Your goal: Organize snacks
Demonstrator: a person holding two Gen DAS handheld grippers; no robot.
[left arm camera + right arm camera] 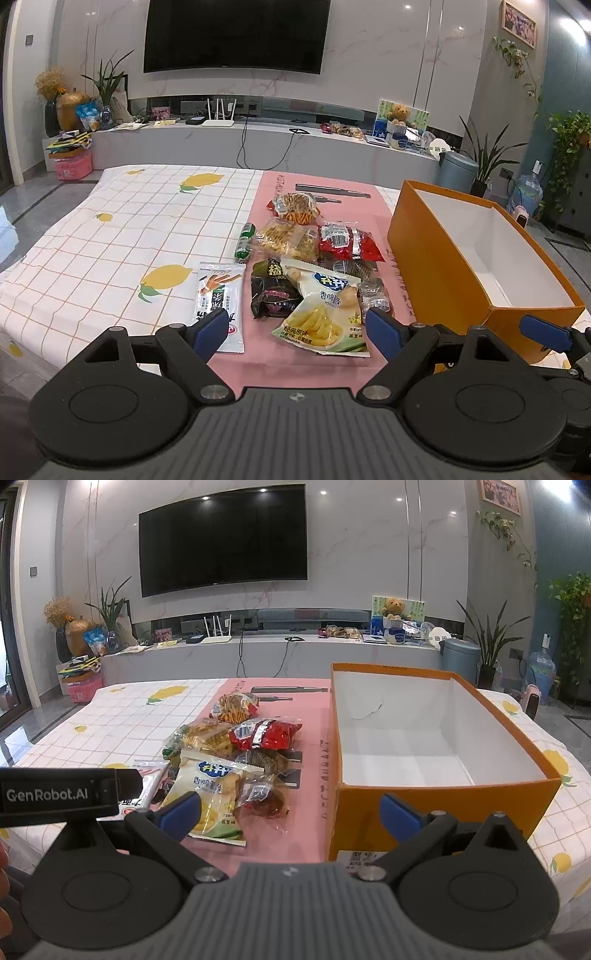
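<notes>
A pile of snack packets lies on the pink mat [266, 369]. Nearest is a white and green chip bag [325, 314] [210, 794], with a white sachet [219, 299] to its left and a dark packet [271, 291] behind. Further back lie a red bag [347, 242] [266, 733], a yellow cracker bag [288, 238] and a bag of orange sticks [295, 208]. An orange box [443, 280] [369, 812] stands to the right with nothing inside. My left gripper [297, 334] hovers open before the chip bag. My right gripper [291, 812] hangs open between the pile and the box.
A lemon-print cloth [110, 240] covers the table under the mat. Two black stick-shaped items [332, 190] lie at the mat's far end. A green tube [245, 240] lies left of the pile. A TV wall and a low console stand beyond the table.
</notes>
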